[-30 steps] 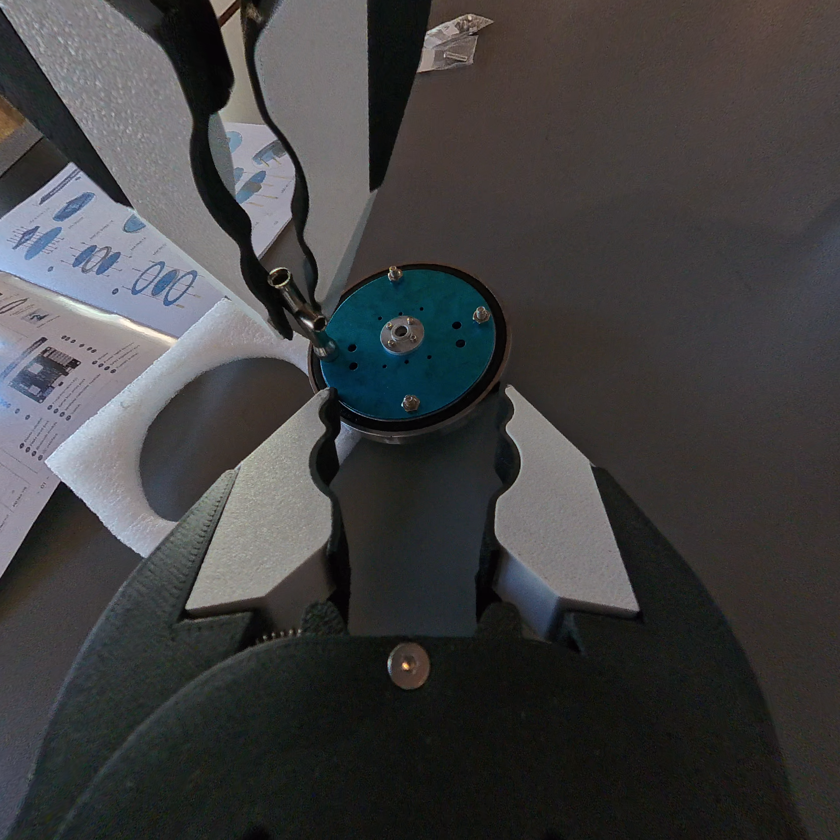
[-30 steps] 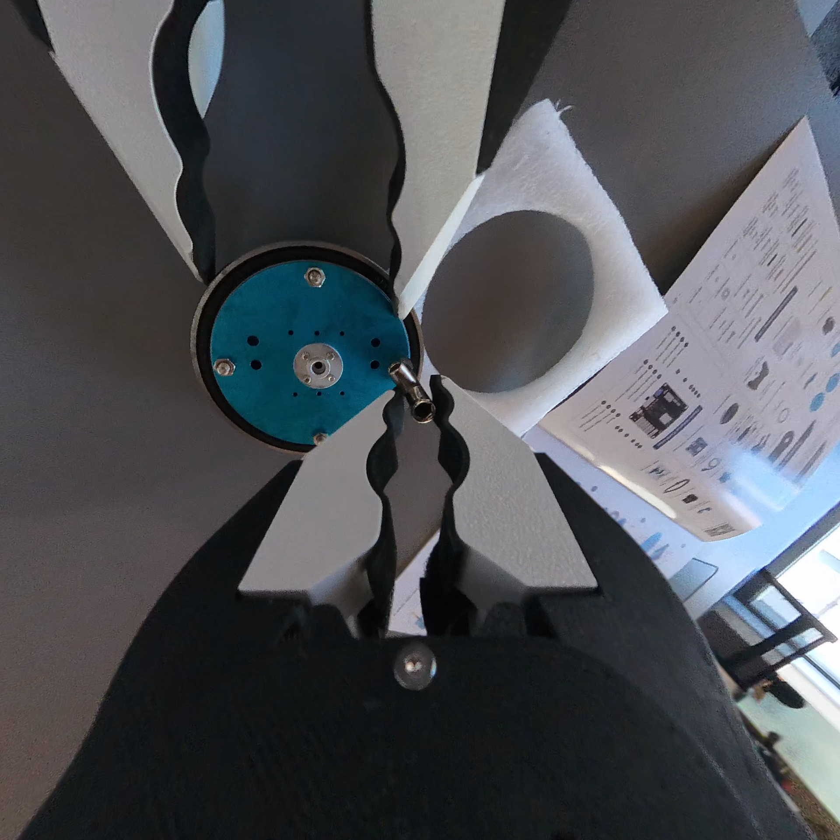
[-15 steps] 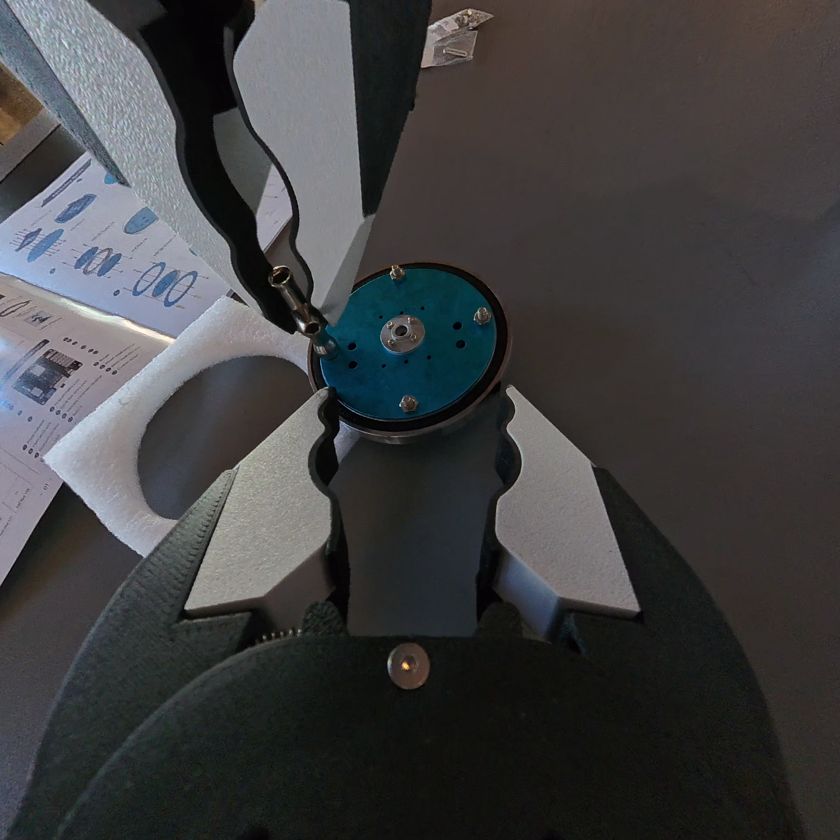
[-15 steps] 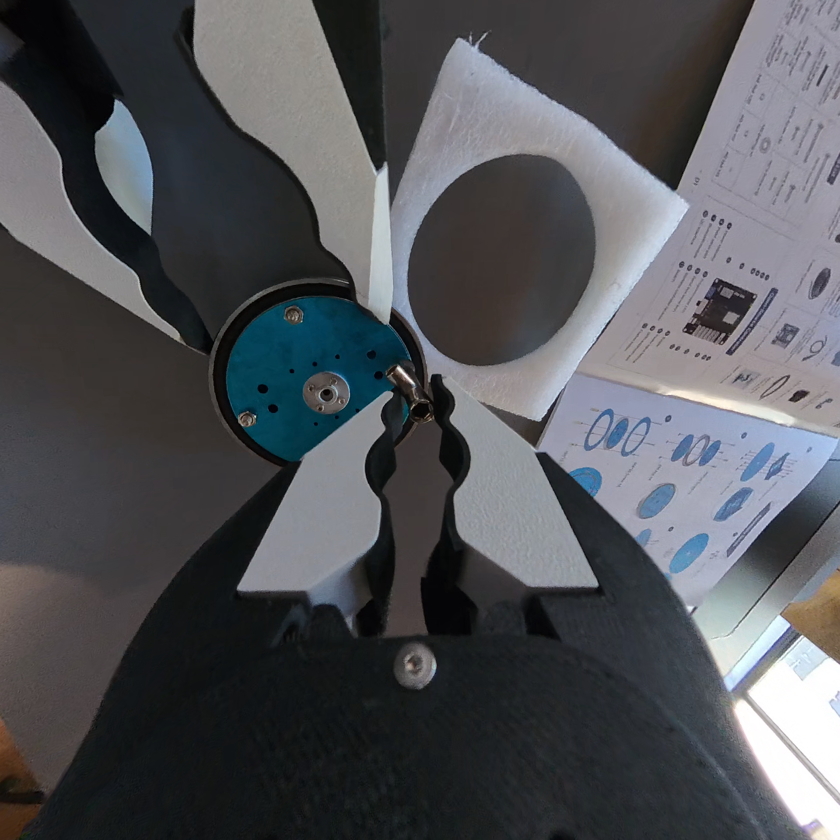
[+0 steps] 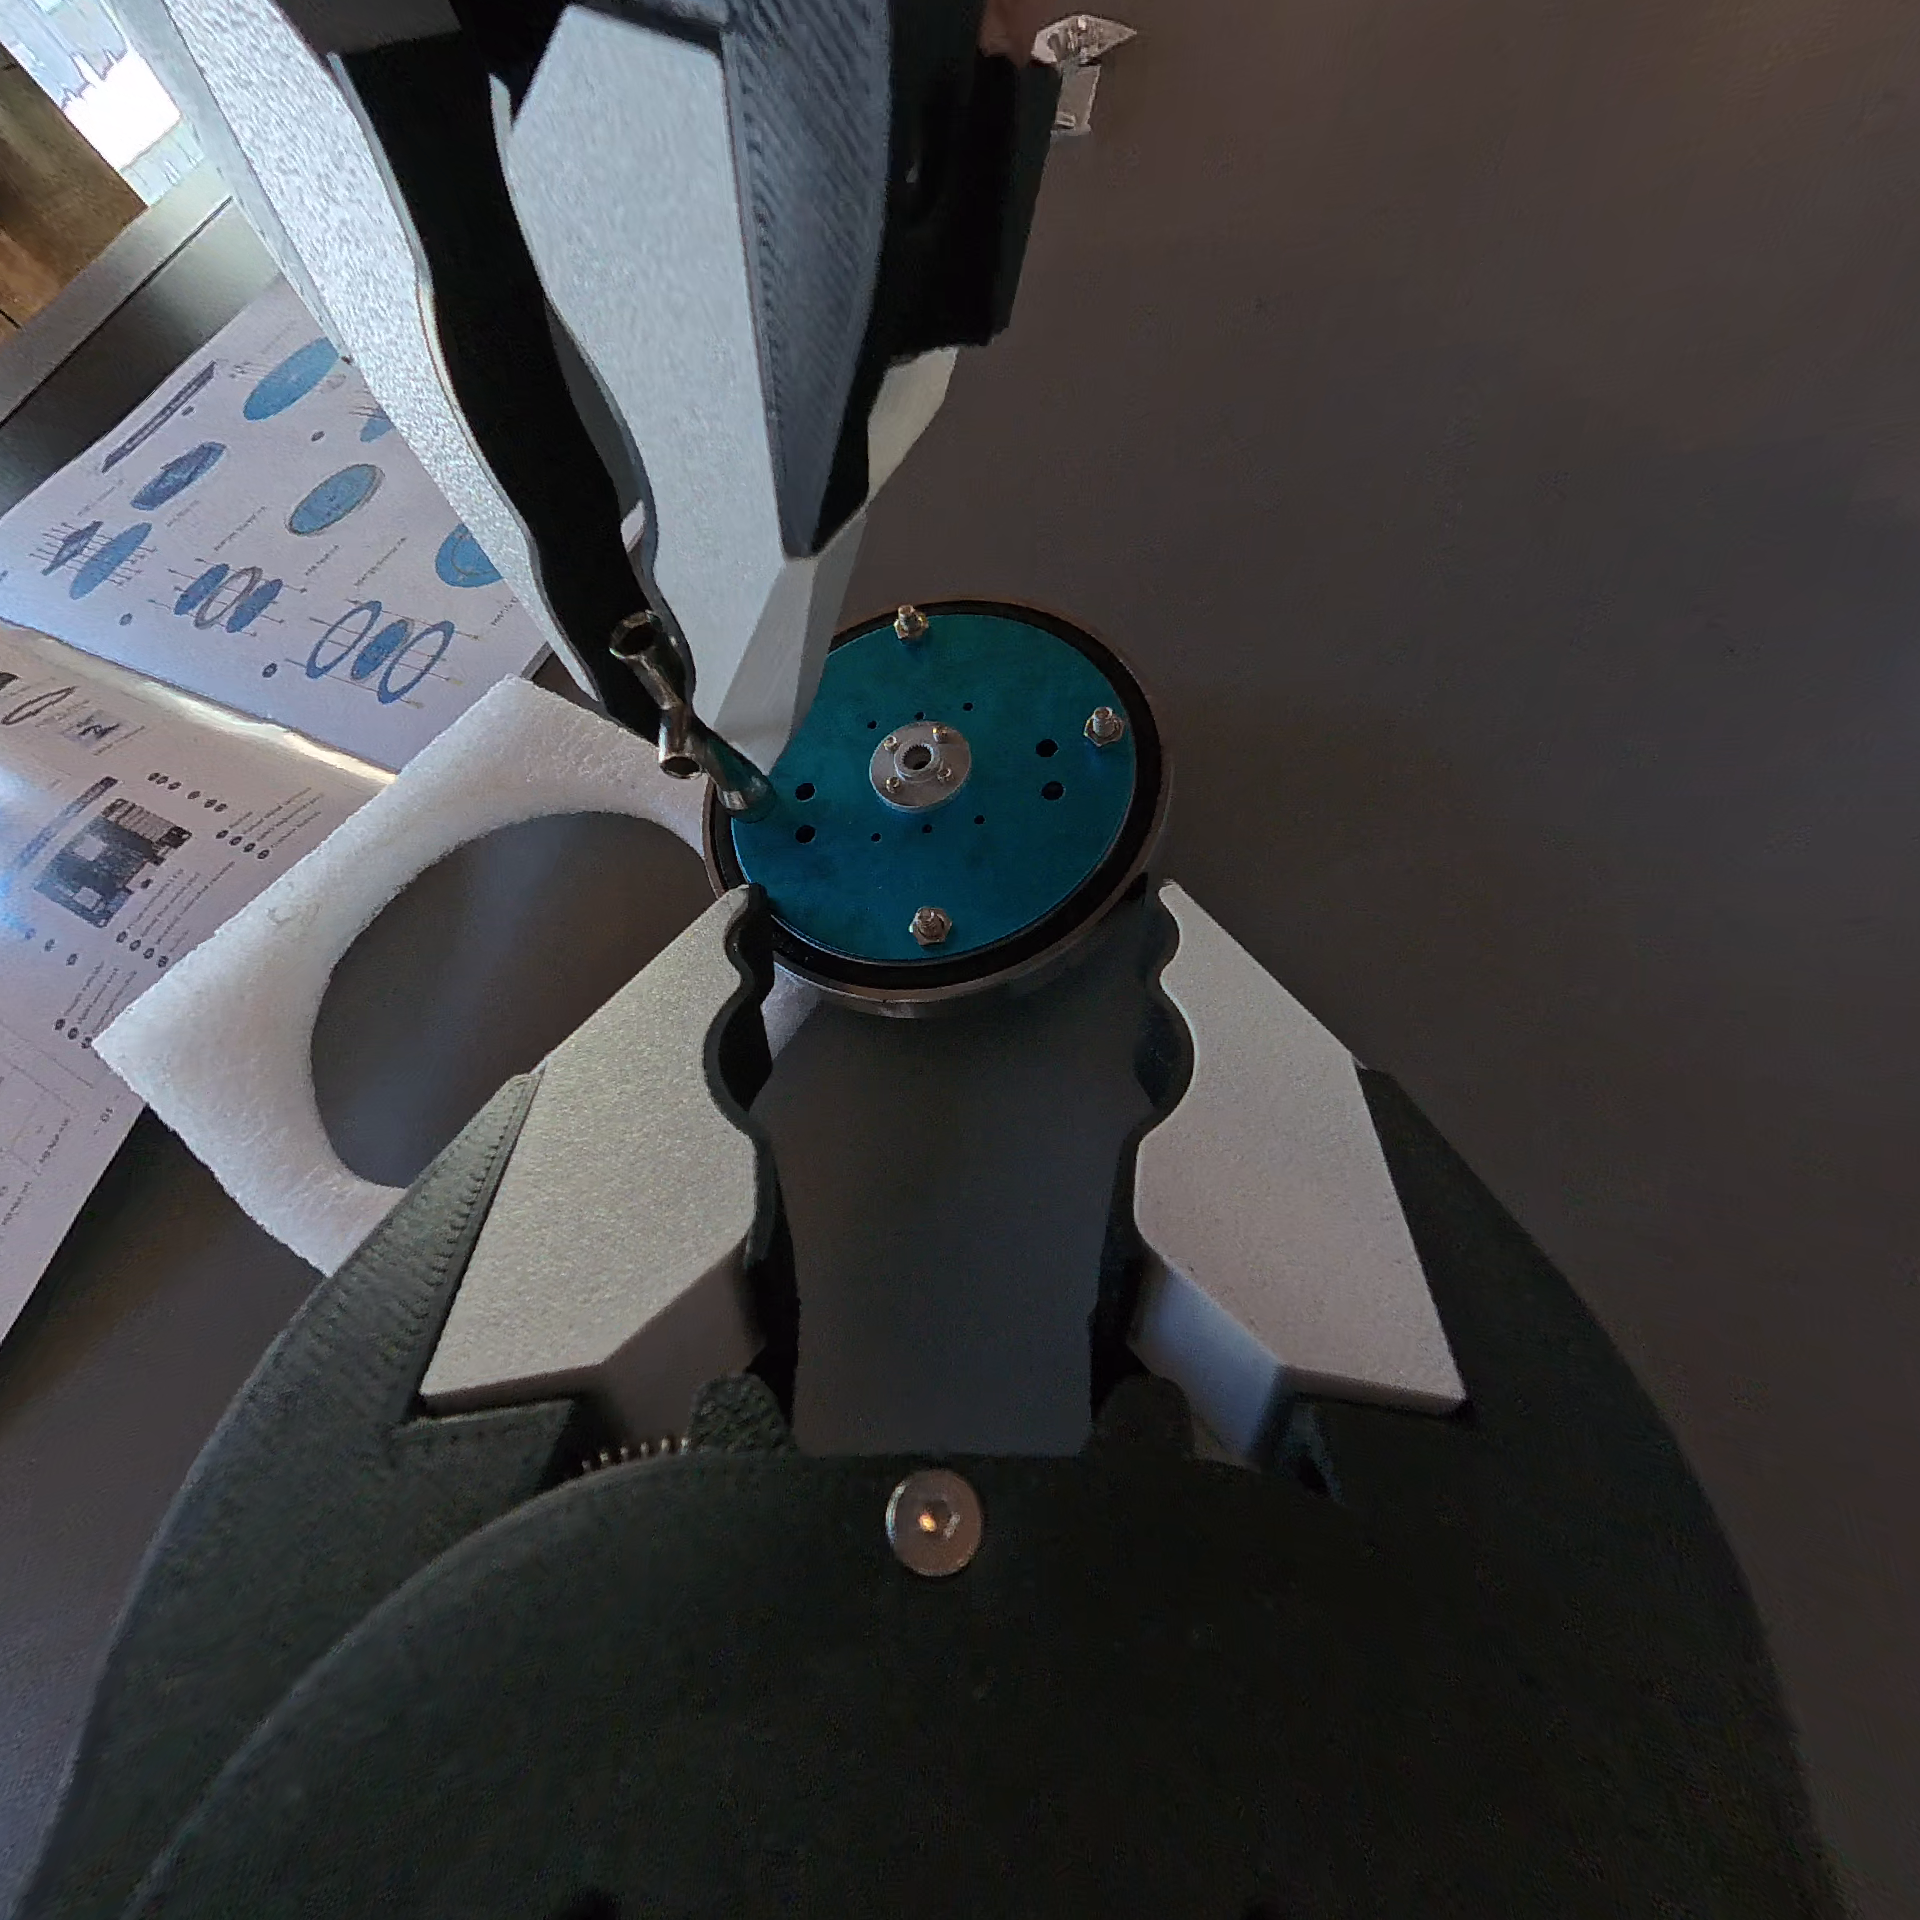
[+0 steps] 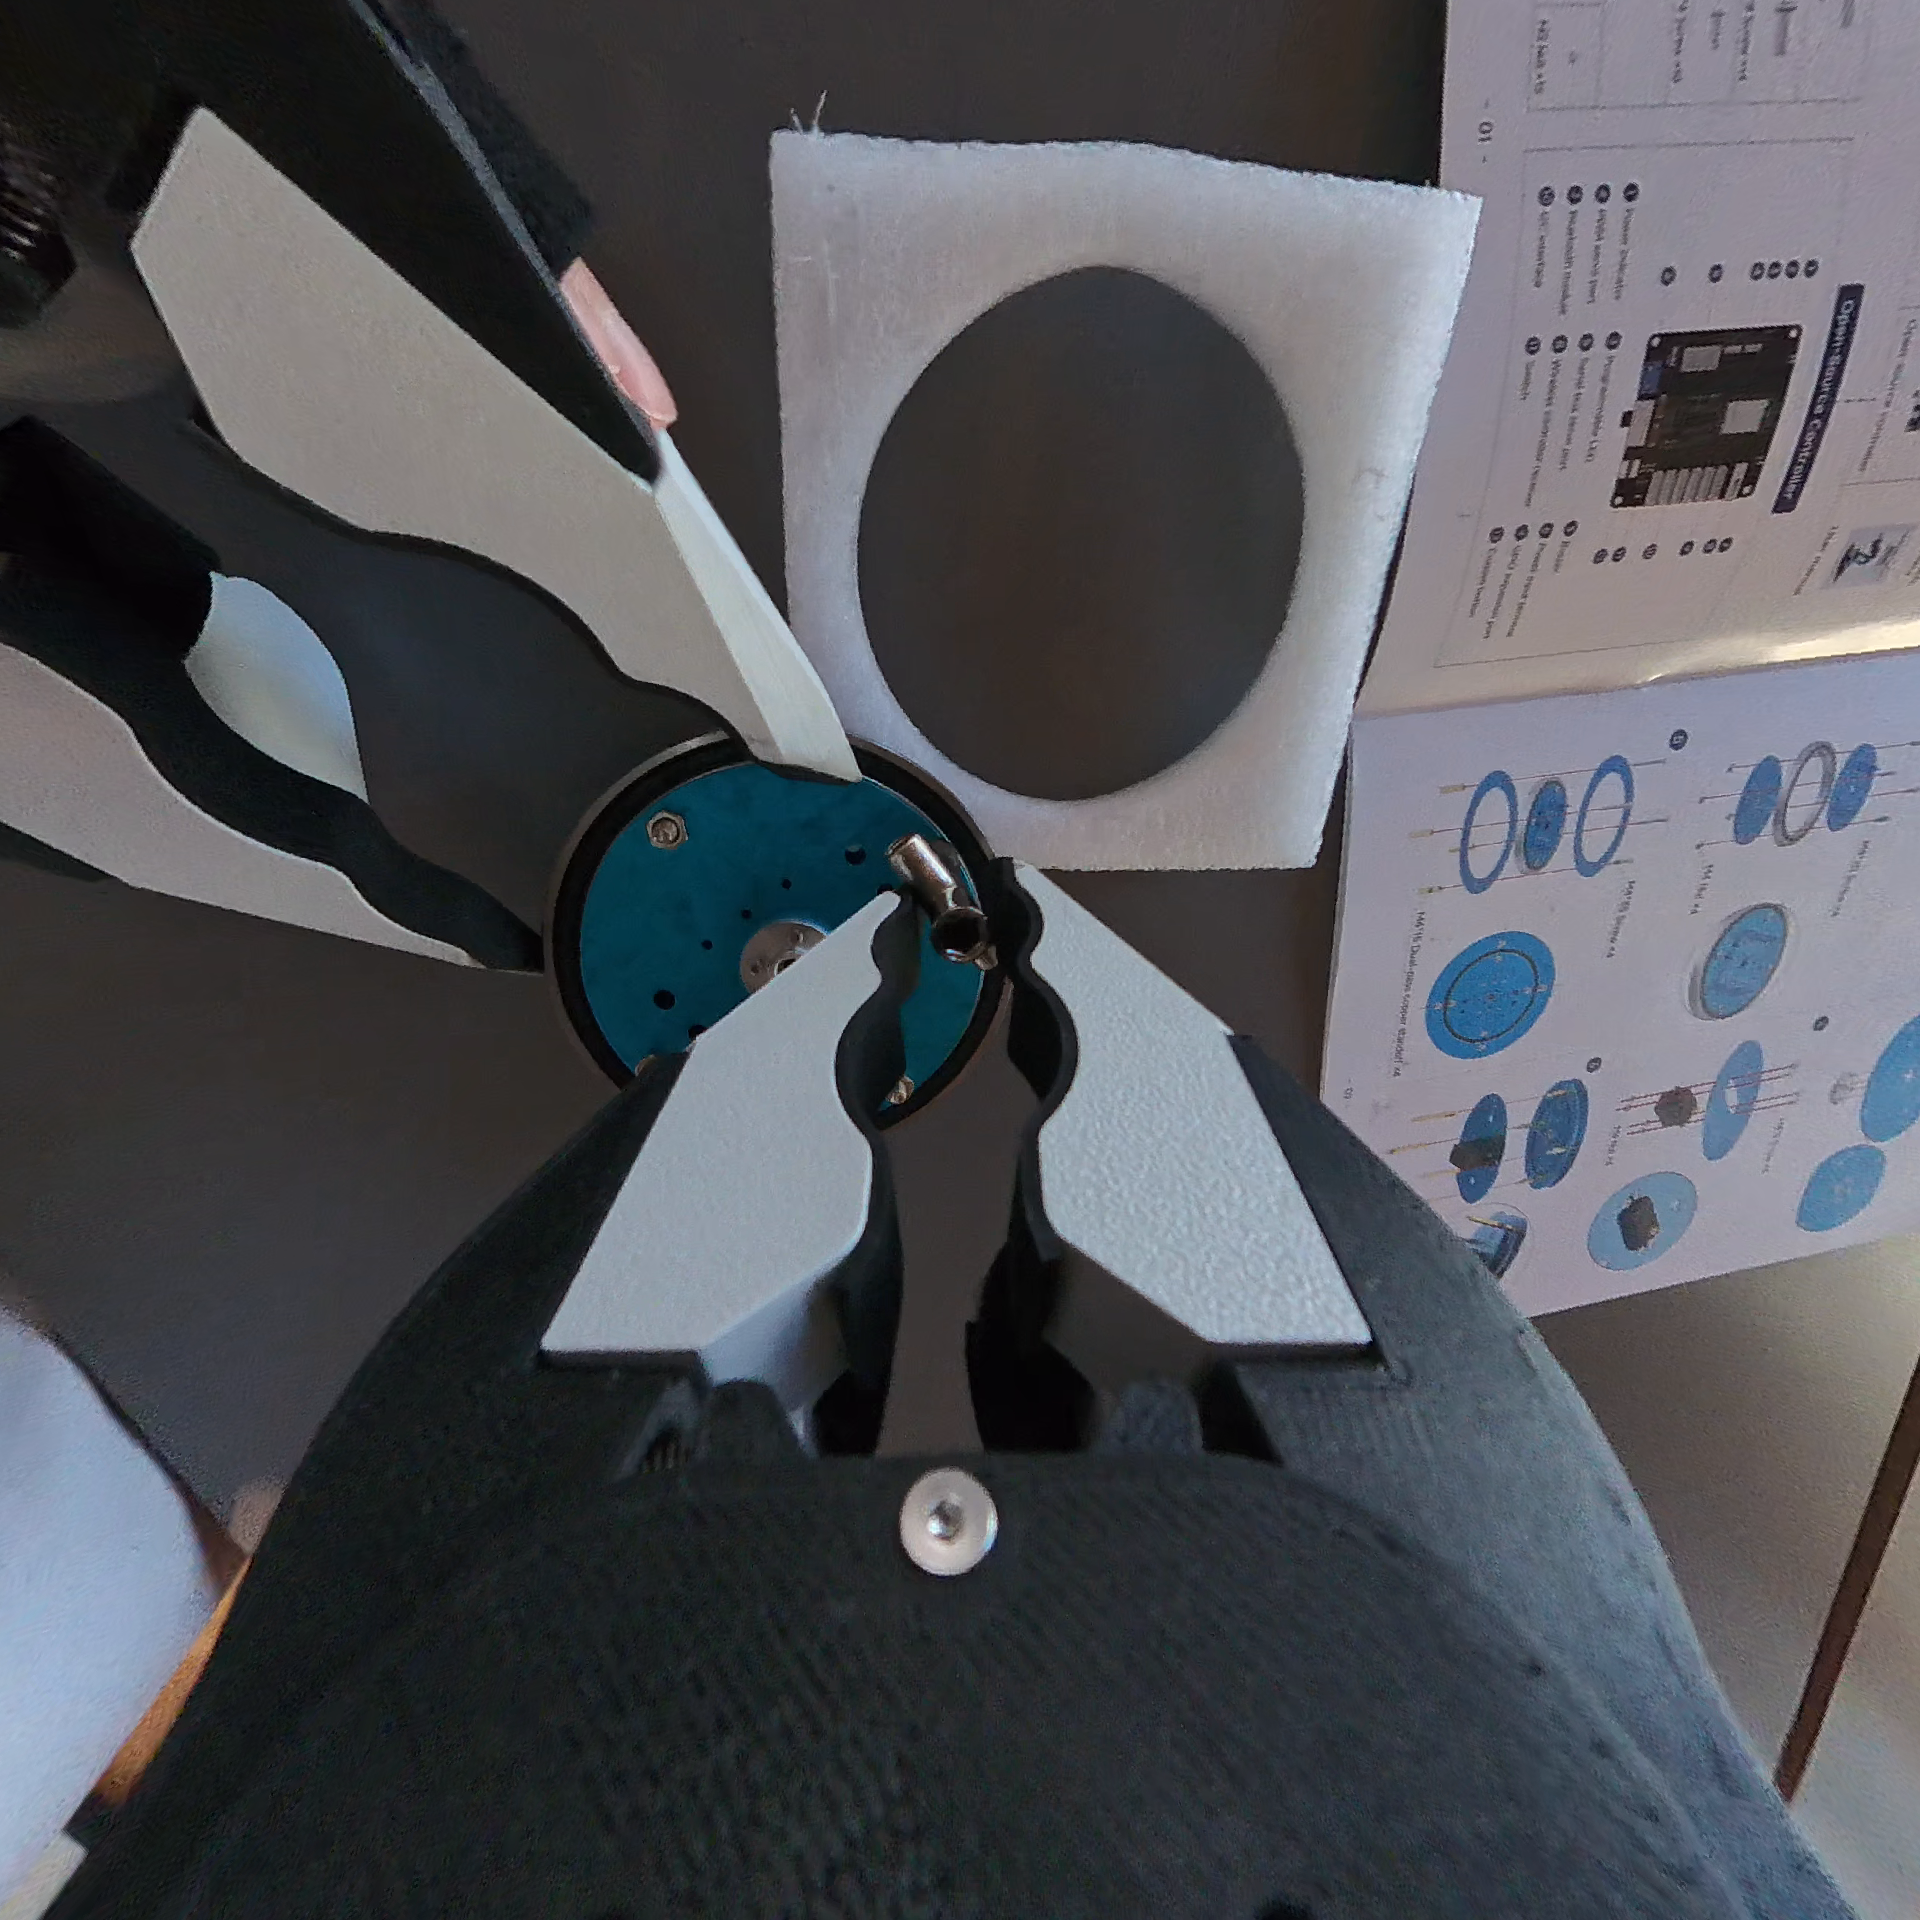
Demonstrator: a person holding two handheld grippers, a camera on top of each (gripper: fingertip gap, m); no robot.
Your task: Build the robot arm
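A round disc with a blue plate (image 5: 997,831) in a dark metal rim lies on the dark table. My left gripper (image 5: 953,909) is shut on the disc's rim, one fingertip on each side. It also shows in the right wrist view (image 6: 675,862). My right gripper (image 6: 948,888) comes down from above and is shut on a small metal socket wrench (image 6: 940,894). The wrench's lower end sits on a nut at the plate's edge (image 5: 748,800). The right gripper also shows in the left wrist view (image 5: 691,717). Three more nuts stand on the plate, one of them (image 5: 930,923) near my left fingers.
A white foam square with a round hole (image 5: 229,1029) lies against the disc, also in the right wrist view (image 6: 1351,312). Printed instruction sheets (image 6: 1662,935) lie beyond it. A small clear bag of hardware (image 5: 1075,62) lies at the far edge. A person's fingertip (image 6: 623,343) rests on the left gripper.
My right gripper has turned about the wrench and tipped more upright, so the foam has swung to the top of its view. Its jaws stand a little wider. The left gripper and disc have not moved.
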